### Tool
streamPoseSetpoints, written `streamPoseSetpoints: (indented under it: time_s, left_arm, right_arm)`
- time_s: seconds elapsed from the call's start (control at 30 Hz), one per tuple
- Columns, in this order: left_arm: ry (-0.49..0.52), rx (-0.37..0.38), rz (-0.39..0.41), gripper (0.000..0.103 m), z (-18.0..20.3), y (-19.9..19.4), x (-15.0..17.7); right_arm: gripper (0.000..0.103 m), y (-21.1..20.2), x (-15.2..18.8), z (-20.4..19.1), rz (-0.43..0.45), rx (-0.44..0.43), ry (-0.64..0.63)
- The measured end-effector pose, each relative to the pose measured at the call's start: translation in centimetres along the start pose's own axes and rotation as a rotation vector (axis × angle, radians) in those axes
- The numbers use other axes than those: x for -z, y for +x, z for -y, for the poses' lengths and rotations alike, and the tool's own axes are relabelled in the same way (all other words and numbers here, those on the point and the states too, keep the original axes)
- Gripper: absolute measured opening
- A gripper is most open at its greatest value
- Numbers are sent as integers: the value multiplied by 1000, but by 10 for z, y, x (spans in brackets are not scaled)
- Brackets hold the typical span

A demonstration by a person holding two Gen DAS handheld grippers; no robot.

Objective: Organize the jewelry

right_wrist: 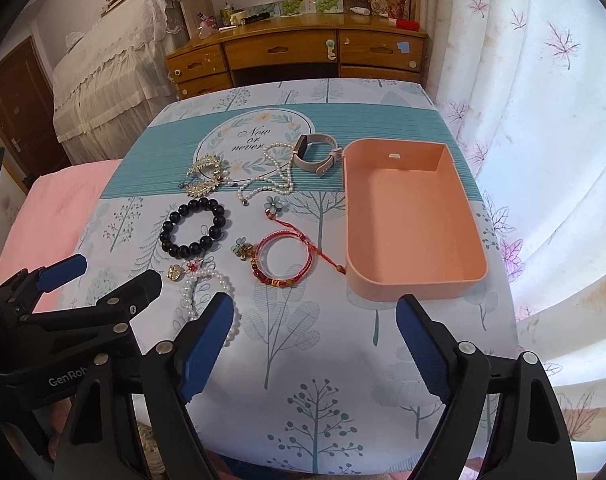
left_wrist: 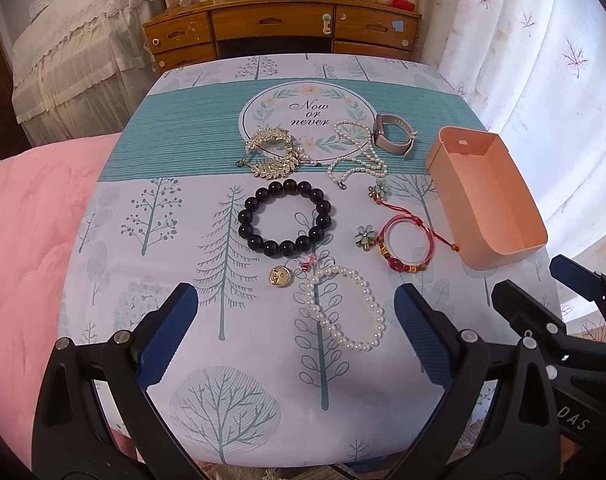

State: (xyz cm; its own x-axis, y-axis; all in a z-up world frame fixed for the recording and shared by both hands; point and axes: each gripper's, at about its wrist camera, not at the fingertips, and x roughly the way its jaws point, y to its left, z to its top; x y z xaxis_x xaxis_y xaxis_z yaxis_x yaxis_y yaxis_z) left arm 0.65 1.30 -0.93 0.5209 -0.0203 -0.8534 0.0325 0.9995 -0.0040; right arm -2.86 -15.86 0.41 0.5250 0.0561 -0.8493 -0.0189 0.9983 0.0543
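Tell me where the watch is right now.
In the left wrist view the watch lies on the tablecloth's teal band, right of the "Now or never" circle, beside the pearl necklace and left of the pink box's far end.

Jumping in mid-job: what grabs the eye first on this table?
The empty pink tray on the table's right side, then the black bead bracelet in the middle of the scattered jewelry. Nearest the open left gripper lies a white pearl bracelet.

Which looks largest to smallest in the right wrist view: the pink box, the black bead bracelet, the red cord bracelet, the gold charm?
1. pink box
2. black bead bracelet
3. red cord bracelet, only slightly smaller
4. gold charm
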Motion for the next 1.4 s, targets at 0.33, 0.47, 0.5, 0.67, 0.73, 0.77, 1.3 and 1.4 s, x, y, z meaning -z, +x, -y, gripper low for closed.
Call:
streamPoseSetpoints:
  time_s: [0.33,0.47,0.5,0.67,0.73,0.77,1.3,1.4]
  left_arm:
    - [-18,7,2,98,-6,7,-5]
    - [-26,5,-10,98,-10,11,-6]
    - [-29,3,-9,98,-11,11,-6]
    - [-33,17,20,98,-15,6,-7]
    - [-22,27,39,98,-15,2,-7]
    - [-12,29,50,98,-14,0,-8]
    - [78,-9,150,98,-22,-20,-21]
    - [98,-24,141,98,-25,-16,-23]
  right_arm:
    - [70,8,-1,-4,-4,-4,-6]
    - [65,12,-2,-7,-9,-21,-16]
    - [63,13,-2,-8,-10,-24,-19]
    - [62,12,-3,-13,-5,-28,-36]
    - [62,12,-3,-14,-5,-30,-34]
    - [62,11,-3,-14,-6,-29,-34]
    - [55,14,-26,-24,-2,-61,-86]
    - [55,22,-32,-26,-14,-80,-86]
